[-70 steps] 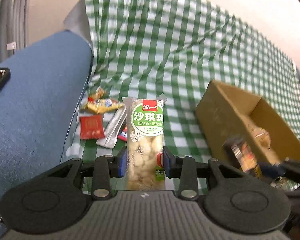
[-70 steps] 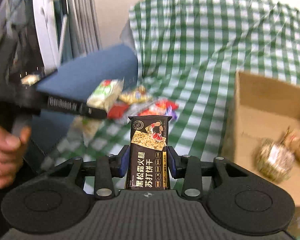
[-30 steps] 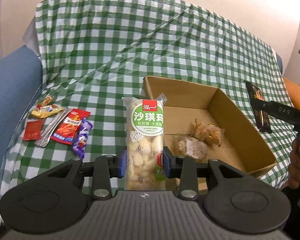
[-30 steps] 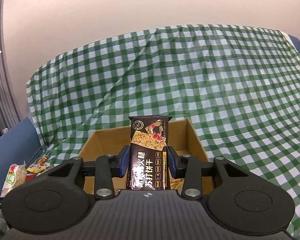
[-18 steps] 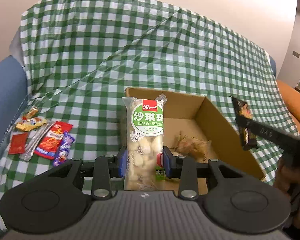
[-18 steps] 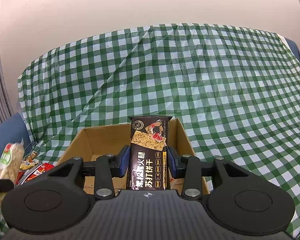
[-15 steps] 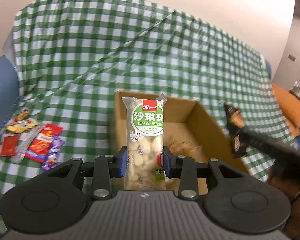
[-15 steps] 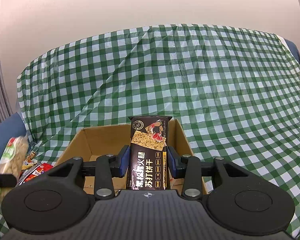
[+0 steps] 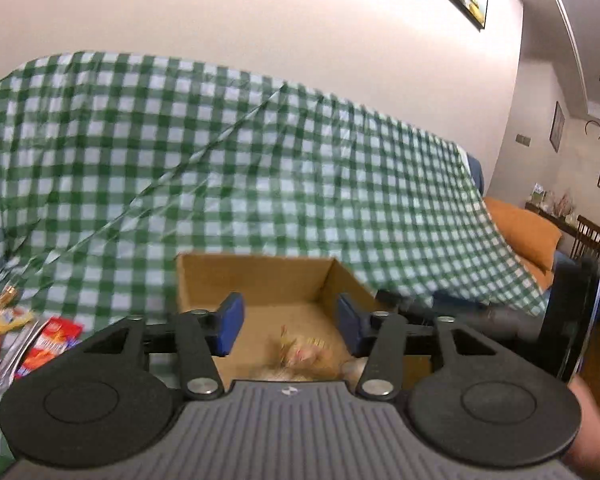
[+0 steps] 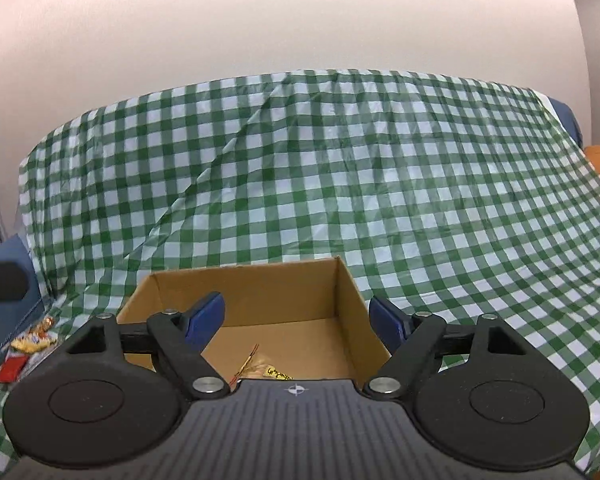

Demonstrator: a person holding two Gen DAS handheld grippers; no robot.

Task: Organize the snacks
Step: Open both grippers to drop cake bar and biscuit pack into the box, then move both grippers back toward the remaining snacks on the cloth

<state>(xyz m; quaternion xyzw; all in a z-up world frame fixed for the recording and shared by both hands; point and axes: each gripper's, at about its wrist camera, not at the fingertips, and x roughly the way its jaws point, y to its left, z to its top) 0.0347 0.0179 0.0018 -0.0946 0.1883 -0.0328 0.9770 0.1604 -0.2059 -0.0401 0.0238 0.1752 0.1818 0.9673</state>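
Both grippers hang over the open cardboard box (image 10: 260,292), and both are letting go. The left gripper (image 9: 288,322) has its jaws opening with nothing between the blue pads; the right gripper (image 10: 298,316) has its jaws opening too, spread wider, and likewise bare. Down in the box, just below the left gripper, lie blurred crinkly wrapped snacks (image 9: 300,354), and the right wrist view shows a gold-and-yellow wrapper (image 10: 260,366) on the box floor. Whether freshly dropped packets lie there I cannot tell — the gripper bodies hide the near part of the box.

More snacks (image 9: 36,340) wait left of the box on the green checked cloth (image 9: 260,168): a red foil sachet, a yellow twist-wrapped sweet, a silvery strip, all flat, glossy and slippery-looking.

What could go wrong, as I judge it: the box is light, thin-walled corrugated card sitting on a soft, wrinkled plastic-looking cloth that is draped rather than flat, so a gripper knocking a wall on the way out could shove or tip it. The two grippers are close together over one small opening — they could clash as they withdraw. The remaining packets are thin and slick; pinched at an edge they may slide out, and a finger may snag the loose cloth and drag the pile.
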